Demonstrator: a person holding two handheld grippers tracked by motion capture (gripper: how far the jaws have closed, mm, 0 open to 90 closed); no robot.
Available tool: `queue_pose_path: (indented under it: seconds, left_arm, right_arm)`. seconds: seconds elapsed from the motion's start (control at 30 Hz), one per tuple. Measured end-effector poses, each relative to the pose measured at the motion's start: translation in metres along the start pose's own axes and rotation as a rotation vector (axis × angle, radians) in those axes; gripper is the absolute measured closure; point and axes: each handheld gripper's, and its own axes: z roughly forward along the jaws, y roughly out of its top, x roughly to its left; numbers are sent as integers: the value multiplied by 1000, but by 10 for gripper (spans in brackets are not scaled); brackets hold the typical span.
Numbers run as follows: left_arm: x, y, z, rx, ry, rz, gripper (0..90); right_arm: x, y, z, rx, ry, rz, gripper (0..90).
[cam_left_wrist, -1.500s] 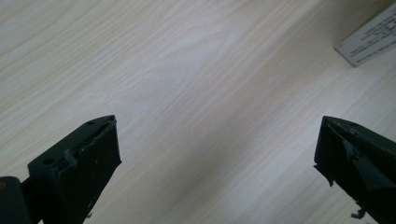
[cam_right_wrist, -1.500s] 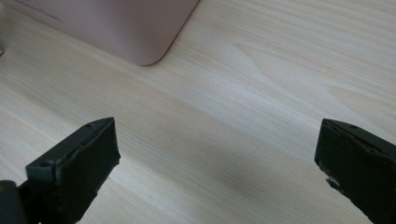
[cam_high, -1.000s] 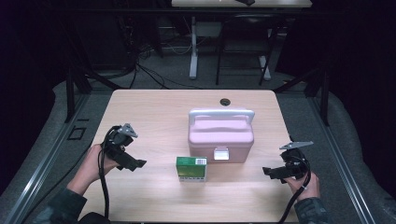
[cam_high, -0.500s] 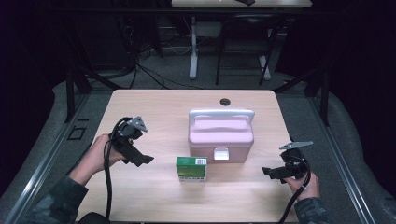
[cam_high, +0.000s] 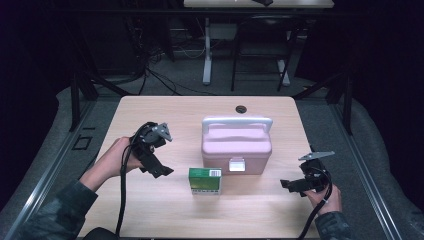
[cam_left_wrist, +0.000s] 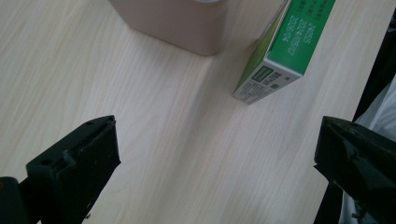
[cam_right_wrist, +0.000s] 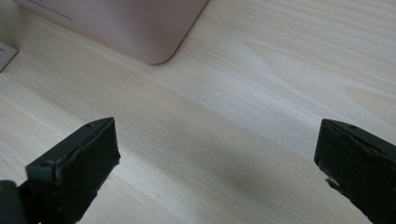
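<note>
Hovering: L claw agape nr green box.

My left black two-jaw gripper has moved up & in from the table's left edge toward the small green cardboard box, now near it w/ jaws wide apart, nothing between them.

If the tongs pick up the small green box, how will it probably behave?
The green box looks like thin printed carton, so probably light, and a hard squeeze may dent it. Its flat faces suggest it will slide rather than roll. It stands on edge near the pink case, so a high push might tip it.
</note>
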Motion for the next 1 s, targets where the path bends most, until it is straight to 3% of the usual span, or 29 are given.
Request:
queue_pose_path:
  seconds: [0.2, 0.4, 0.7, 1.0]
  left_arm:
    - [-9, 21, 2, 22, -33, 79, 1]
    - [-20, 41, 15, 75, -62, 165, 1]
    - [-29, 54, 24, 119, -77, 192, 1]
    - [-44, 69, 41, 150, -113, 255, 1]
  right_arm:
    - [0, 0, 1, 4, 4, 0, 0]
    - [0, -1, 1, 4, 8, -1, 0]
    - [0, -1, 1, 5, 8, -1, 0]
    - [1, -1, 2, 6, 14, -13, 0]
